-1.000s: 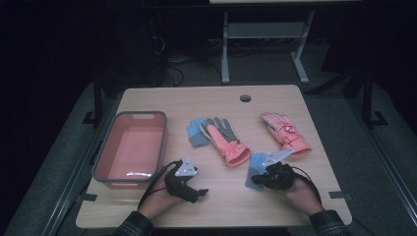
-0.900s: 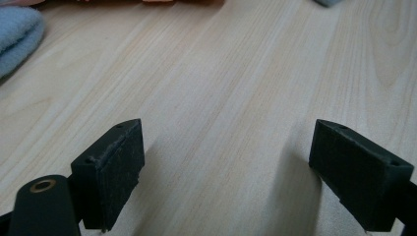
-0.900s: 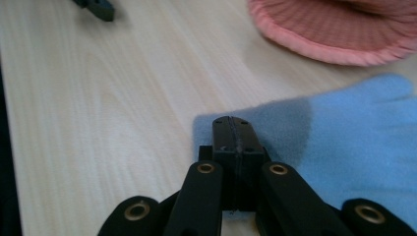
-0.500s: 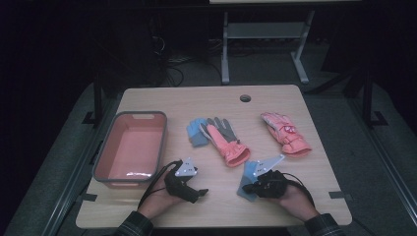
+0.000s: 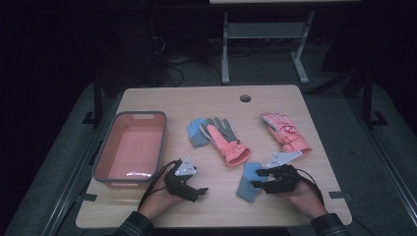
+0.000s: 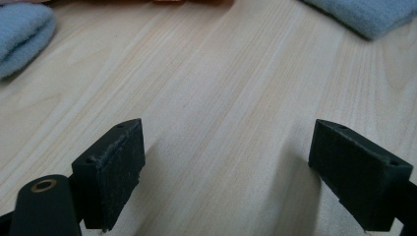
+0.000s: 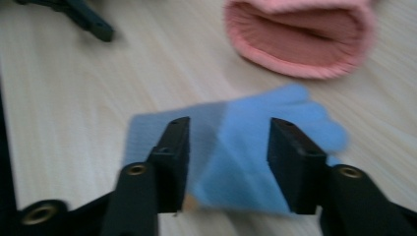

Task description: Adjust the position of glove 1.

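Having just been opening, the right claw (image 5: 256, 178) hangs released over the blue glove (image 5: 248, 181), seemingly dropped on the counter (image 5: 216, 105); next, regrasp it for the bin (image 5: 129, 148).

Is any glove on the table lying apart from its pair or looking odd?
Yes. One blue glove lies alone by the right gripper, far from the other blue glove, which is partly under the grey-and-coral glove. The pink glove has no partner in sight. The bin holds nothing.
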Motion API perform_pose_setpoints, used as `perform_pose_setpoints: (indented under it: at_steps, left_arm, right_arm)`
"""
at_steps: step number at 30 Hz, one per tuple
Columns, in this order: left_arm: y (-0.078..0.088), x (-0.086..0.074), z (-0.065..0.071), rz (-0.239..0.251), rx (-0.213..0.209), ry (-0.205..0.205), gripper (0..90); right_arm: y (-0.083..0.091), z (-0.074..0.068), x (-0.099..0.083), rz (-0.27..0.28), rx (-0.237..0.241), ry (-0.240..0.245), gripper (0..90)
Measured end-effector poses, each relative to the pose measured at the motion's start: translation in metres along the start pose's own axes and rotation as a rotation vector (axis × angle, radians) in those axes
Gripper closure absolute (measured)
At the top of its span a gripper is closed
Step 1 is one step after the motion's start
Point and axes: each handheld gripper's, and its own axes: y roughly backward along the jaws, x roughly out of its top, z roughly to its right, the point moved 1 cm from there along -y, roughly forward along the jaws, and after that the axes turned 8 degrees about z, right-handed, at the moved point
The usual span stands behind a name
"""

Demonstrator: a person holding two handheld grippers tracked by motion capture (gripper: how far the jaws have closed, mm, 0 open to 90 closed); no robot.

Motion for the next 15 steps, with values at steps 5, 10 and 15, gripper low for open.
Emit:
perform_pose_setpoints:
  at_steps: [5, 10, 15]
  left_arm:
    - [0.000, 0.000, 0.000, 0.004, 0.002, 0.006, 13.0]
    - [0.001, 0.001, -0.001, -0.003, 0.012, 0.001, 15.5]
    - [0.003, 0.002, -0.005, 0.003, 0.047, 0.030, 30.9]
  right_arm:
    - [0.012, 0.014, -0.014, 0.002, -0.073, -0.034, 34.5]
    - [0.021, 0.027, -0.029, 0.024, -0.149, -0.075, 22.6]
    - [0.024, 0.033, -0.038, 0.044, -0.201, -0.078, 13.7]
